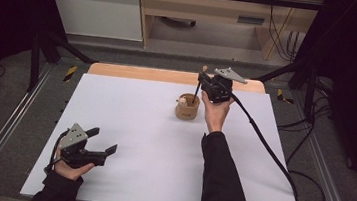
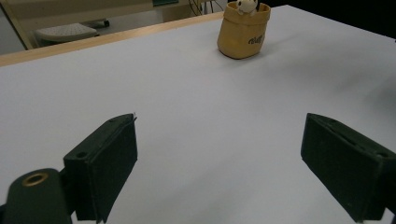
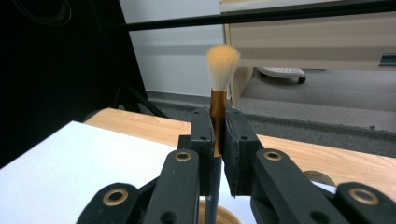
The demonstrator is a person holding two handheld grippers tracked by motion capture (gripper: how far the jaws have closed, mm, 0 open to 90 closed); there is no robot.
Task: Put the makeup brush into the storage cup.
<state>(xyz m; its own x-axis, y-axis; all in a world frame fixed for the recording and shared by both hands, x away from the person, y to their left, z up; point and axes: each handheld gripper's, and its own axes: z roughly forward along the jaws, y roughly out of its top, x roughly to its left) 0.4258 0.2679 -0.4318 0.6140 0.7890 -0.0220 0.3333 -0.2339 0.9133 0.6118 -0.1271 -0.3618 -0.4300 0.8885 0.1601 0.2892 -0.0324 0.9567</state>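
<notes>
Far right of centre on the white table (image 1: 152,143), right gripper (image 1: 202,79) is clamped on a brush (image 3: 219,100), held upright with bristles up, handle reaching down into a tan pot (image 1: 186,109) just below the jaws. Pot also holds a small pale toy (image 2: 246,5). Near left, left gripper (image 1: 102,141) hangs low over bare table, jaws wide, nothing between, well apart from pot.
</notes>
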